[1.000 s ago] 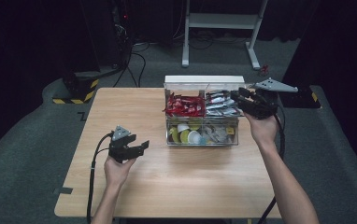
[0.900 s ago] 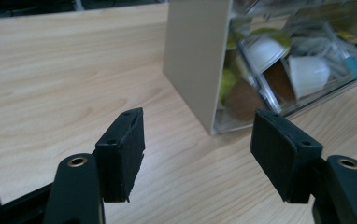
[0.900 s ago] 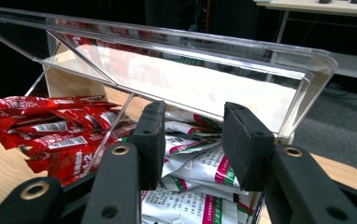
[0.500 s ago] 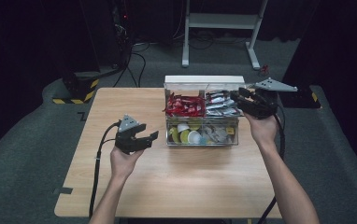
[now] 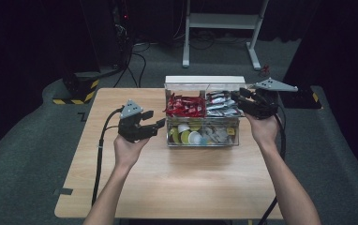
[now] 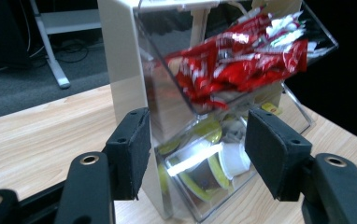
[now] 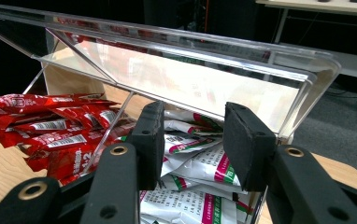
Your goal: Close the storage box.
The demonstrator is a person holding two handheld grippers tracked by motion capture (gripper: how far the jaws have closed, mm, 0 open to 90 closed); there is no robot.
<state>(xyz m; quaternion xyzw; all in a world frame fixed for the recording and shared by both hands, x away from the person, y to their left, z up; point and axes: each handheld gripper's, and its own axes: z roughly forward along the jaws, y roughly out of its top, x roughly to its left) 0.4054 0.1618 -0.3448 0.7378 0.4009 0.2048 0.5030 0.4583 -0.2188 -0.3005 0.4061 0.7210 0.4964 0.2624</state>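
Observation:
A clear plastic organiser box [image 5: 203, 83] stands at the table's far middle. Its upper left bin holds red sachets [image 5: 184, 105], its upper right bin white sachets [image 5: 221, 104], and its lower tray holds small capsules [image 5: 191, 136]. My left gripper [image 5: 154, 120] hovers just left of the box, open; its jaws have just been closing a little with nothing between them. In the left gripper view, the left gripper [image 6: 197, 135] faces the box's corner, the red sachets [image 6: 242, 60] and the capsules [image 6: 209, 168]. My right gripper [image 5: 237, 97] [image 7: 193, 116] is open over the white sachets [image 7: 190, 186], under the raised clear lid [image 7: 190, 84].
The wooden table [image 5: 191, 187] is bare in front of and left of the box. A white desk frame [image 5: 224, 23] stands on the floor behind. A black cabinet with a yellow-and-black striped base [image 5: 81, 89] sits at the back left, with cables nearby.
My left gripper has risen off the table and moved right toward the box. The right gripper has stayed at the box's upper right bin.

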